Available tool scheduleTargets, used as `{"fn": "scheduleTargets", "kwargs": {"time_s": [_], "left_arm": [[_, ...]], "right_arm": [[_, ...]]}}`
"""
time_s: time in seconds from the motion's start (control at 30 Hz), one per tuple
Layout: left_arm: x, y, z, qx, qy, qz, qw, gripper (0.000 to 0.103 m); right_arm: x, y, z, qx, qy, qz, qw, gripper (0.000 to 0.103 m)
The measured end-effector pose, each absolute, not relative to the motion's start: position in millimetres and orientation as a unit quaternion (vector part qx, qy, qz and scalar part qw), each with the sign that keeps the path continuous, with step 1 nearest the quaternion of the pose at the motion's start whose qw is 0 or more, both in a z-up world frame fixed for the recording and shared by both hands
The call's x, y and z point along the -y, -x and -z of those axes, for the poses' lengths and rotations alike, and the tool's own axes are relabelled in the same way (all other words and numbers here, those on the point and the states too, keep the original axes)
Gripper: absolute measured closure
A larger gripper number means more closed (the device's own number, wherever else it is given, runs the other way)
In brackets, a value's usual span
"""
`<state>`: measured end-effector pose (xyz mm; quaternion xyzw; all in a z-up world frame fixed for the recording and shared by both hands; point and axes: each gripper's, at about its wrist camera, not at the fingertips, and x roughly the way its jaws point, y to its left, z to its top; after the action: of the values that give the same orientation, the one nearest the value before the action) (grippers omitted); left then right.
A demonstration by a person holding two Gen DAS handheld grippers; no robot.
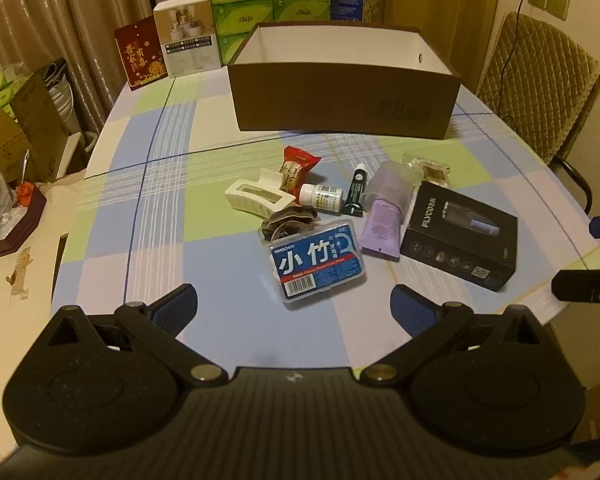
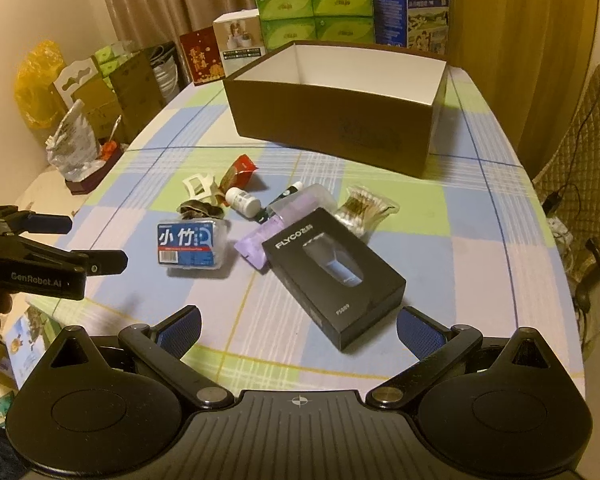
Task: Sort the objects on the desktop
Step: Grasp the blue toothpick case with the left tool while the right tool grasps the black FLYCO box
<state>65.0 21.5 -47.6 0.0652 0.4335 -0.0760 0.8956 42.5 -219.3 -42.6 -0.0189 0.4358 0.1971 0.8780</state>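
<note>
A checked tablecloth (image 1: 160, 184) is covering the table, curtains hanging behind. Both the left gripper (image 1: 294, 304) and right gripper (image 2: 298, 326) are hovering released, the floss box (image 1: 316, 264) and black shaver box (image 2: 334, 276) lying just ahead, the brown box (image 1: 344, 96) sitting beyond.

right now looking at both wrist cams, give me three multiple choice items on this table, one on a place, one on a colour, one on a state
1. Where does the black shaver box lie relative to the floss pick case?
A. to its right
B. to its left
C. inside the brown box

2. What colour is the hair claw clip?
A. red
B. cream white
C. black

3. How do the left gripper and right gripper stand?
A. both shut on items
B. left open, right shut
C. both open, holding nothing

Answers:
1. A, the right wrist view shows it right of the case.
2. B, its pale body shows beside the red snack packet.
3. C, each pair of fingers is spread with only tablecloth between.
</note>
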Motion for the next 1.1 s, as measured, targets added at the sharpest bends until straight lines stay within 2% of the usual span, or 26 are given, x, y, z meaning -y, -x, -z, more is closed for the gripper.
{"fn": "scheduleTargets", "kwargs": {"time_s": [0.47,1.07,1.1], "left_arm": [[-21.9,-102.0,77.6,-0.446,-0.092,0.109,0.884,0.007],[-28.3,-129.8,94.5,-0.471,-0.109,0.124,0.866,0.007],[-27.8,-130.2,95.0,-0.471,-0.112,0.126,0.866,0.007]], "right_arm": [[222.4,-81.1,79.5,-0.44,0.068,-0.207,0.871,0.002],[224.7,-127.8,128.3,-0.463,0.13,-0.239,0.844,0.002],[224.1,-127.2,129.8,-0.462,0.136,-0.241,0.843,0.014]]}}
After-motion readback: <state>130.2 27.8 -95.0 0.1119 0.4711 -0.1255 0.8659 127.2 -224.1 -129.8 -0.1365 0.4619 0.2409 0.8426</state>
